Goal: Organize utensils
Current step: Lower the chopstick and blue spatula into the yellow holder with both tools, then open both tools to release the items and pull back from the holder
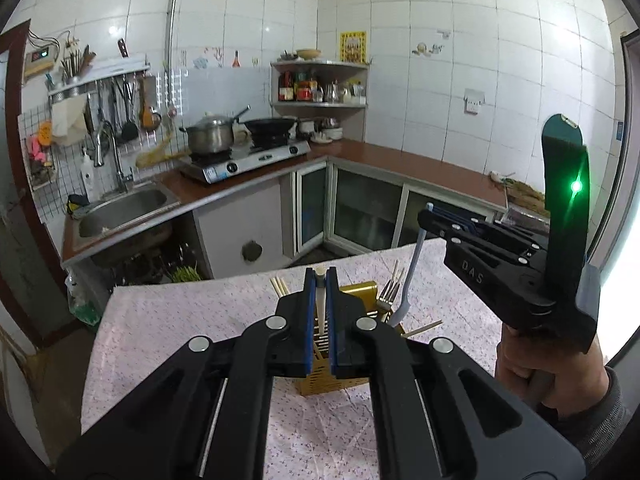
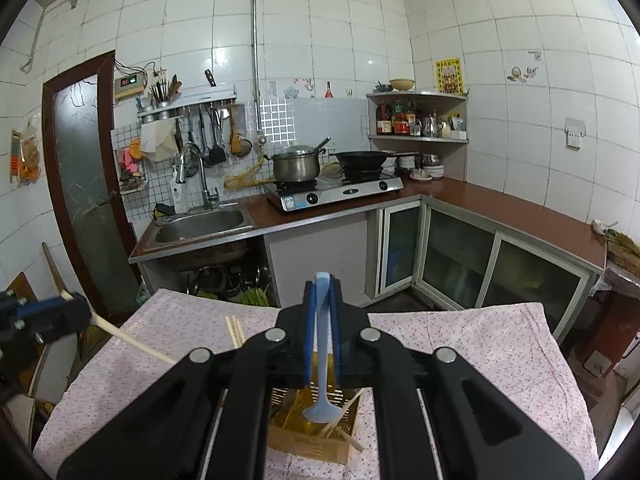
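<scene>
Left gripper (image 1: 319, 280) clenching pale chopstick (image 1: 321, 300), right gripper (image 2: 322, 300) gripping blue spoon (image 2: 322, 392) — both light, stiff, slippery — gripping near upper ends.

At the far left, a steel sink (image 2: 200, 222) is set into a red-brown counter (image 2: 500, 204), with a curved faucet (image 2: 196, 172) behind it. Right of the sink stands a two-burner gas stove (image 2: 336, 192); a lidded steel pot (image 2: 298, 164) sits on its left burner and a black wok (image 2: 362, 158) on its right. Ladles and spatulas hang from a wall rack (image 2: 188, 106) above the sink. A corner shelf (image 2: 418, 116) farther right holds bottles and jars. Glass-fronted cabinet doors (image 2: 460, 252) run below the counter.
</scene>
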Available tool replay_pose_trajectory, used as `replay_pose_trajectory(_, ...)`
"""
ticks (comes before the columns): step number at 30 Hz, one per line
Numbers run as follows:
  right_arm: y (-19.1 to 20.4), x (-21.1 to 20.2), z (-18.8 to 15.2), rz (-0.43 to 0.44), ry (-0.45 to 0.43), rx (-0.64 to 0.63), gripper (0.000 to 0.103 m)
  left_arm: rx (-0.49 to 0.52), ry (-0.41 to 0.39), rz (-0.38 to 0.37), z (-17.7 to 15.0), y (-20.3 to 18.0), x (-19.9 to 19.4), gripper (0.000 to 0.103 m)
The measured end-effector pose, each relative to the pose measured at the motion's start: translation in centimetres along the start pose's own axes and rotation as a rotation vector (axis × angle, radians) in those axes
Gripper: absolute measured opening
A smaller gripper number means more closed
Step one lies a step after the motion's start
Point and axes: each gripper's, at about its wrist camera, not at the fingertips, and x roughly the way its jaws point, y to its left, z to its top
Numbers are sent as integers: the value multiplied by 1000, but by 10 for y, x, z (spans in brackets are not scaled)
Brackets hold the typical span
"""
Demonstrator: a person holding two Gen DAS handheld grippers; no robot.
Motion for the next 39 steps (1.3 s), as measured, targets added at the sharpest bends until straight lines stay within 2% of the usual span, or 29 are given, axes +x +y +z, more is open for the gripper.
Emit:
replay_pose_trajectory(12, -10, 53, -20, -2, 90, 11, 8, -47, 106, 5, -20, 10, 77, 4)
replay_pose_trajectory(14, -11, 54, -20, -8, 84, 15, 9, -52, 109, 13, -22, 10, 85, 19)
replay_pose_trajectory(16, -11, 52, -19, -7, 75, 15, 9, -65, 108, 7, -22, 12, 90, 28)
replay_pose_trajectory(20, -14, 41, -15, -14, 45, 24, 9, -82, 106, 3, -20, 15, 95, 34)
replay_pose_trajectory(25, -21, 23, -14, -13, 13, 33, 9, -107, 79, 4, -17, 25, 83, 35)
replay_pose_trajectory(29, -29, -4, -20, -21, -29, 33, 10, -124, 12, 34, -23, 38, 53, 52)
replay_pose_trajectory(31, -37, -22, -31, -30, -48, 45, 26, -138, -21, 55, -32, 46, 37, 60)
replay_pose_trajectory(32, -42, -34, -42, -40, -67, 50, 46, -148, -35, 72, -39, 51, 30, 65)
replay_pose_trajectory(33, -44, -41, -50, -45, -77, 52, 52, -158, -61, 91, -51, 57, 20, 69)
replay_pose_trajectory(35, -50, -52, -71, -66, -75, 44, 52, -168, -97, 123, -83, 66, 6, 84)
replay_pose_trajectory(37, -54, -62, -100, -111, -67, 34, 55, -163, -119, 147, -114, 70, 3, 88)
replay_pose_trajectory(39, -58, -68, -127, -128, -53, 46, 66, -140, -124, 204, -155, 70, 6, 89)
